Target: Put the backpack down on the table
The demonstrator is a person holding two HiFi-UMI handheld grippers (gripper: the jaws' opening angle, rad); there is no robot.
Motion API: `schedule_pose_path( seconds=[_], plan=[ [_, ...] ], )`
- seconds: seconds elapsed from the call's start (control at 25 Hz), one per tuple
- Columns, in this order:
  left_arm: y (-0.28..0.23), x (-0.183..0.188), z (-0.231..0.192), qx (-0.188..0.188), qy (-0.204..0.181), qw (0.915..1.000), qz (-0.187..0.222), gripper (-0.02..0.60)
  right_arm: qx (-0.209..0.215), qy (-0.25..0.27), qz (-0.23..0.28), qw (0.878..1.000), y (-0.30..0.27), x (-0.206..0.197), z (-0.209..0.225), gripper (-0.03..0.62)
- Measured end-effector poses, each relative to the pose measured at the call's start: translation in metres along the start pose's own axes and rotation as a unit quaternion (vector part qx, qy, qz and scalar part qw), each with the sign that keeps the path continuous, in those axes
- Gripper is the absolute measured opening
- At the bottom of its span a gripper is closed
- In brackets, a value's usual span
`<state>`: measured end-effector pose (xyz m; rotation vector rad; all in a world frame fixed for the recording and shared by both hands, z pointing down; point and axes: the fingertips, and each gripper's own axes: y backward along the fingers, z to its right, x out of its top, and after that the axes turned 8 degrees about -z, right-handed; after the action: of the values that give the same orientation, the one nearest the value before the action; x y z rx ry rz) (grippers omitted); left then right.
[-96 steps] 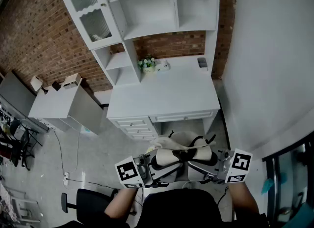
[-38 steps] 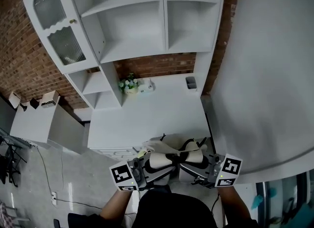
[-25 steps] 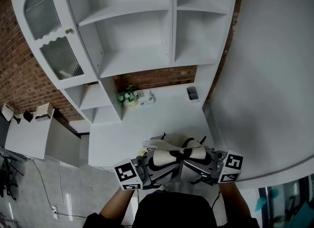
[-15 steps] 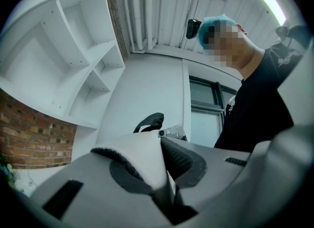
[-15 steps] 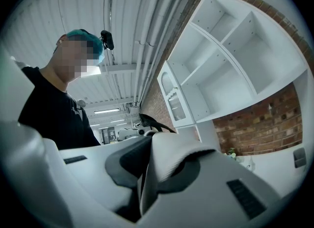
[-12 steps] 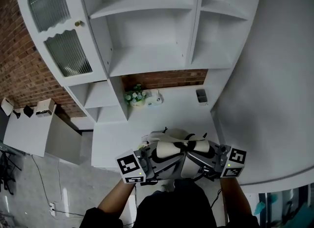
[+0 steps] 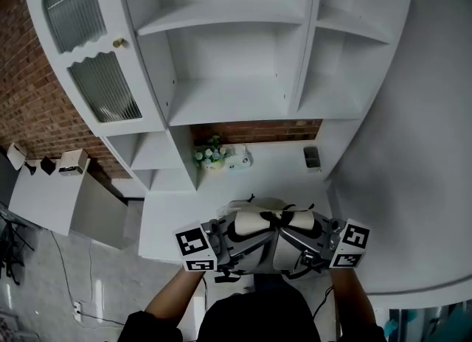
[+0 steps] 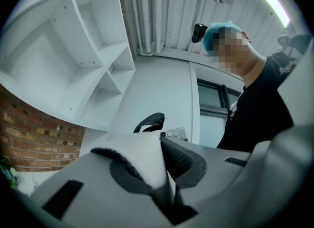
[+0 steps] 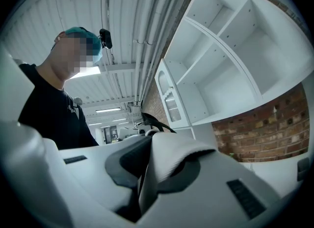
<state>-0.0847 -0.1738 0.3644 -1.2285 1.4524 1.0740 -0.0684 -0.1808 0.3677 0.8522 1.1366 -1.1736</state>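
The cream and grey backpack [image 7: 267, 231] with black trim hangs in the air between my two grippers, over the front edge of the white desk [image 7: 177, 211]. My left gripper [image 7: 223, 248] is shut on a cream shoulder strap [image 8: 142, 163] edged with black mesh. My right gripper [image 7: 313, 248] is shut on the other cream strap [image 9: 169, 165]. In both gripper views the grey jaws fill the lower picture and pinch the strap, left gripper [image 8: 164, 195], right gripper [image 9: 140, 192]. The bag's underside is hidden.
At the back of the desk stand a small flower pot [image 7: 210, 158], a white object [image 7: 240, 160] and a dark cup [image 7: 312, 158]. A white hutch [image 7: 236, 60] with open shelves and a glass door [image 7: 92, 57] rises above. A white wall [image 7: 420, 171] is right, a low table [image 7: 44, 200] left.
The desk and hutch have drawn nearer and lower in the head view. Both grippers have carried the backpack forward from above the floor to above the desk's front edge. The grips look unchanged.
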Motion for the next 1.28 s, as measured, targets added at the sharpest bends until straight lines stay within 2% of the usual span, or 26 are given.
schedule_pose_path(
  seconds=[0.6,0.76,1.28],
  plan=[
    [-0.036,0.018,-0.118,0.029,0.009,0.9995,-0.012,0.061,0.022,-0.001,0.004,1.000,-0.006,0.028,0.121,0.048],
    [-0.047,0.020,-0.151,0.046,-0.004,0.9985,-0.029,0.061,0.033,-0.009,0.005,0.999,-0.009,0.036,0.158,0.048],
    [-0.069,0.044,-0.223,0.072,-0.011,0.9971,-0.019,0.061,0.058,0.012,-0.004,0.998,-0.013,0.066,0.231,0.048]
  ],
)
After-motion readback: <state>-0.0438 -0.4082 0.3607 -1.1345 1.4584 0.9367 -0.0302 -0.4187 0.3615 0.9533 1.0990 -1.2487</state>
